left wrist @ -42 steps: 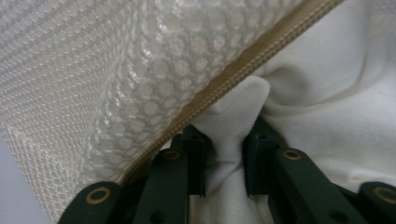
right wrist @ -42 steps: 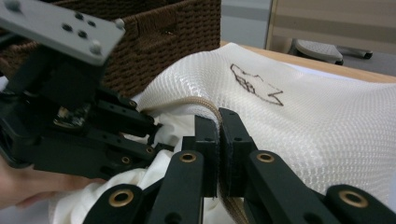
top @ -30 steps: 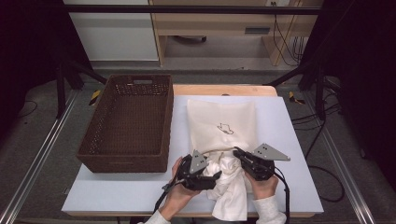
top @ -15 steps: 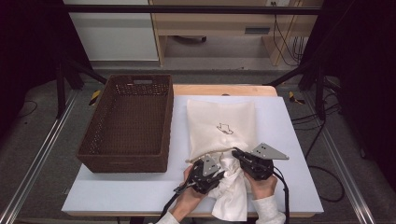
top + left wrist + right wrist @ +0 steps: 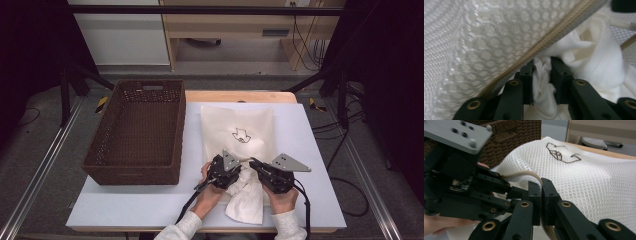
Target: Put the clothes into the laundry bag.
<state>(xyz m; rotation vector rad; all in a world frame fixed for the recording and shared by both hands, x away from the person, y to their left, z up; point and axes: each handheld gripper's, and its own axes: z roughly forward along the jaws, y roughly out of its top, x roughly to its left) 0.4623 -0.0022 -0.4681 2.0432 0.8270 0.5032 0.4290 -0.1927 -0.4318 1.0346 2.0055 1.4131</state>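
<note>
White counter [image 5: 150, 210] is carrying a mesh laundry bag [image 5: 239, 132] beside a wicker basket [image 5: 137, 132]. Right gripper [image 5: 541, 195] is clamping the bag's zipper edge [image 5: 524, 173]; left gripper [image 5: 542, 75] is pinching the white cloth [image 5: 596, 52] at the mouth. I'd keep the opening held wide and feed the cloth in slowly.

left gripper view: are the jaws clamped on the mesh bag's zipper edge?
No: the left gripper has its jaws shut on white cloth, while the mesh bag and its zipper pass above them.
</note>
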